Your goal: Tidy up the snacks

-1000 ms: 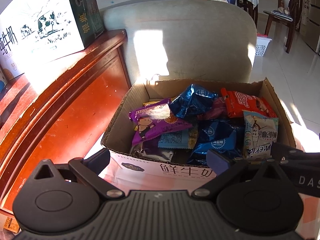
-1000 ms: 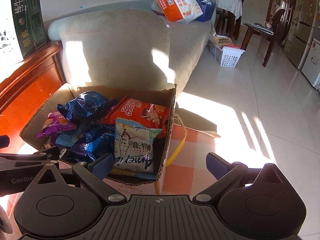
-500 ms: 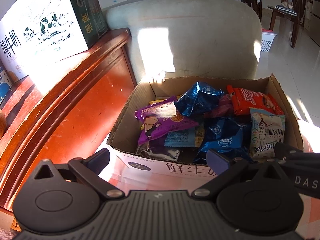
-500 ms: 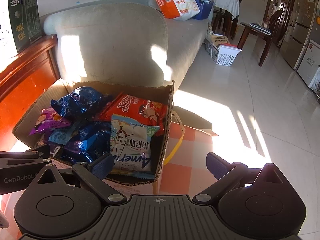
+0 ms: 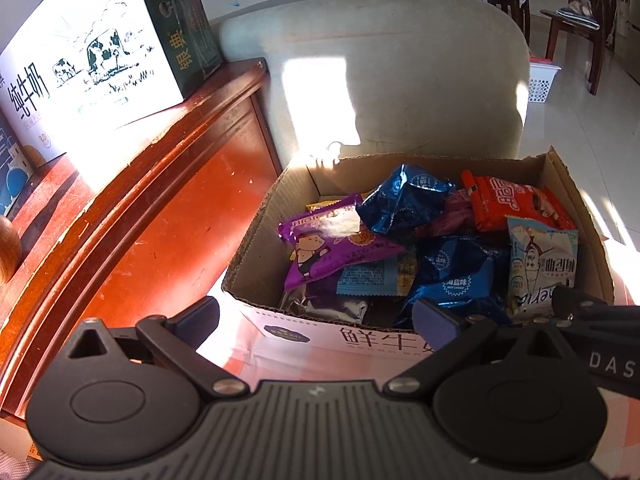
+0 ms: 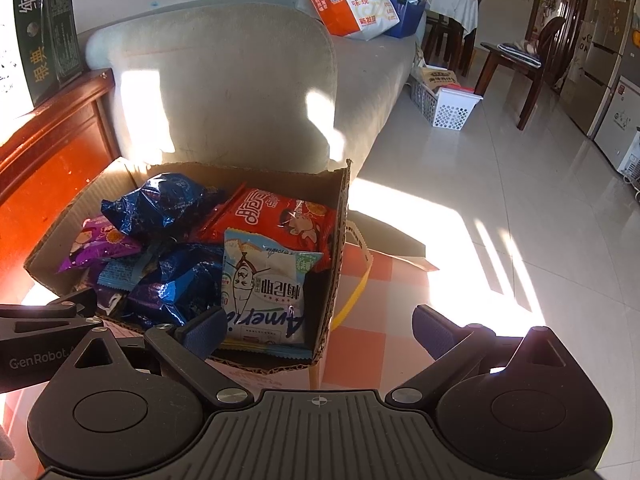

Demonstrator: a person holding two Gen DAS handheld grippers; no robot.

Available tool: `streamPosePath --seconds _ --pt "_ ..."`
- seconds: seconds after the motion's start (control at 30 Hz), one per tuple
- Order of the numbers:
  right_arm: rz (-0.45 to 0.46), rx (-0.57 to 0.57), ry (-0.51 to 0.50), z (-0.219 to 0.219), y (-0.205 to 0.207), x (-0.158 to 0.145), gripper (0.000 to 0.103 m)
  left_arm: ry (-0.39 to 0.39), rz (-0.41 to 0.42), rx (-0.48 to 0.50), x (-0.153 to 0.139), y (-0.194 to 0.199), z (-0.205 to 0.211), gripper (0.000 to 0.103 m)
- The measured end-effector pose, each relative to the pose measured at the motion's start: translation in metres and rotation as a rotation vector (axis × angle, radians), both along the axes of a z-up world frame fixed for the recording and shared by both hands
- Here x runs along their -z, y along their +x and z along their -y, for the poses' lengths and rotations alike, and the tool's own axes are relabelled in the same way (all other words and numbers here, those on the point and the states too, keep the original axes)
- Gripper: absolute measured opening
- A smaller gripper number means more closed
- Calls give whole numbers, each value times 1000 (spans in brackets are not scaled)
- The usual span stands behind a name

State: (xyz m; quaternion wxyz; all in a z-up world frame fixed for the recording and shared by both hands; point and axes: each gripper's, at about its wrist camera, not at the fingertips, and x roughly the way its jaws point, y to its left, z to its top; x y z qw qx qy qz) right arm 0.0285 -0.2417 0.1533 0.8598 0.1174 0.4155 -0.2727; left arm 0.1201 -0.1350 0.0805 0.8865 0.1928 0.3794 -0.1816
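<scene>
An open cardboard box (image 5: 264, 236) (image 6: 338, 240) on the floor holds several snack packs: a purple pack (image 5: 332, 244) (image 6: 96, 246), blue foil packs (image 5: 404, 200) (image 6: 160, 204), a red pack (image 5: 512, 204) (image 6: 280, 212) and a white-blue pack (image 5: 544, 260) (image 6: 264, 284). My left gripper (image 5: 316, 318) is open and empty, just in front of the box's near wall. My right gripper (image 6: 318, 328) is open and empty at the box's near right corner, its left finger (image 6: 204, 330) in front of the white-blue pack.
A red wooden cabinet (image 5: 132, 216) stands left of the box, with a milk carton box (image 5: 92, 60) on top. A grey sofa (image 5: 392, 76) (image 6: 228, 76) is behind the box. A checked mat (image 6: 380, 316) lies under it. A white basket (image 6: 448, 106) and a chair (image 6: 516, 68) stand far right.
Both grippers have drifted slightly left and up, so the box sits lower and more to the right in the left view. Both stay open and empty.
</scene>
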Motion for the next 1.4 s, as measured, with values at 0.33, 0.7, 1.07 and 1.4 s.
streamPosePath --seconds 0.33,0.7,1.07,1.4 --pt "1 -1 2 0 0 0 100 6 16 0 -1 -1 -1 101" --pt "-4 -27 -17 -6 0 -1 100 27 44 7 -1 -5 -5 101" --pt "-17 -91 -39 -20 -5 0 100 59 73 16 -1 -16 -14 101" --pt "-18 -137 -17 -40 -25 4 100 60 63 6 4 -40 -46 102"
